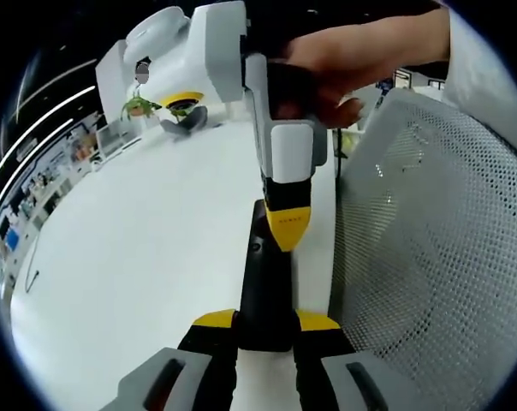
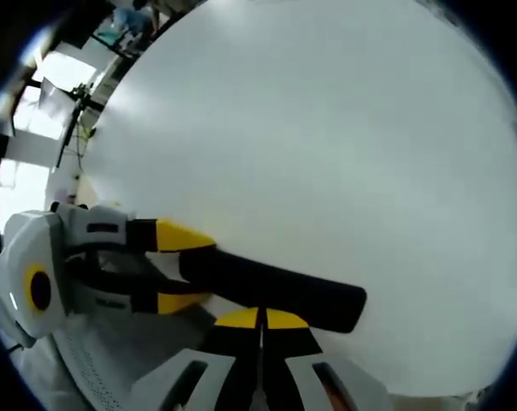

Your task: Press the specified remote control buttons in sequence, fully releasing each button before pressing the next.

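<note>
Gripping the near end of a long black plastic remote control (image 1: 263,282), the left gripper (image 1: 267,325) holds it just above the white table (image 1: 139,257). Above it, the right gripper (image 2: 260,322), jaws closed together, touches its yellow tips to the remote's top face, beside a white mesh chair back (image 1: 438,231).

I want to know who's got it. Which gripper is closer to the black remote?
Left. The left gripper clamps the remote control at its end; the right gripper, shut, presses down on its top.
</note>
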A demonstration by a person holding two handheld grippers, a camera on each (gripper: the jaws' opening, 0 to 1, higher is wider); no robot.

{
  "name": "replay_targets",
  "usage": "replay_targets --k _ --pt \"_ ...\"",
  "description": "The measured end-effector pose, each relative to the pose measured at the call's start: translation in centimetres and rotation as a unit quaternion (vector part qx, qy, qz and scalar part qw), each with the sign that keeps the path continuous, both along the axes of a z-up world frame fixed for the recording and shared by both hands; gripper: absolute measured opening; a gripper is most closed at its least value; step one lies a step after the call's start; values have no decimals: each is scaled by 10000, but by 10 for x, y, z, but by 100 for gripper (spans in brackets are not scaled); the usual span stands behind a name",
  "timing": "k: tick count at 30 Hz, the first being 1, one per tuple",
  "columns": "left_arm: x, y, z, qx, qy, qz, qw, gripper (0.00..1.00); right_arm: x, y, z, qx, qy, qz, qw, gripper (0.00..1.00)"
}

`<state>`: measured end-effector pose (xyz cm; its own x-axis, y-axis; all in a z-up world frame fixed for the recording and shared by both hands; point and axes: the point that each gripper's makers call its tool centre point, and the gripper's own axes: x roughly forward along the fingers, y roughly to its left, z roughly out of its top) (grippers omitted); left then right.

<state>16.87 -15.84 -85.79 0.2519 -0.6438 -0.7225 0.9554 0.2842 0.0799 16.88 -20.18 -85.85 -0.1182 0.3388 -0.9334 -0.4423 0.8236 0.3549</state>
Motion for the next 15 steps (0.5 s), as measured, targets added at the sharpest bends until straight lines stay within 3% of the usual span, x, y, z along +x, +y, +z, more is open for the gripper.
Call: replay_targets --k 15 --pt "-2 -1 -1 -3 57 -8 10000 23 9 12 11 205 -180 -46 9996 0"
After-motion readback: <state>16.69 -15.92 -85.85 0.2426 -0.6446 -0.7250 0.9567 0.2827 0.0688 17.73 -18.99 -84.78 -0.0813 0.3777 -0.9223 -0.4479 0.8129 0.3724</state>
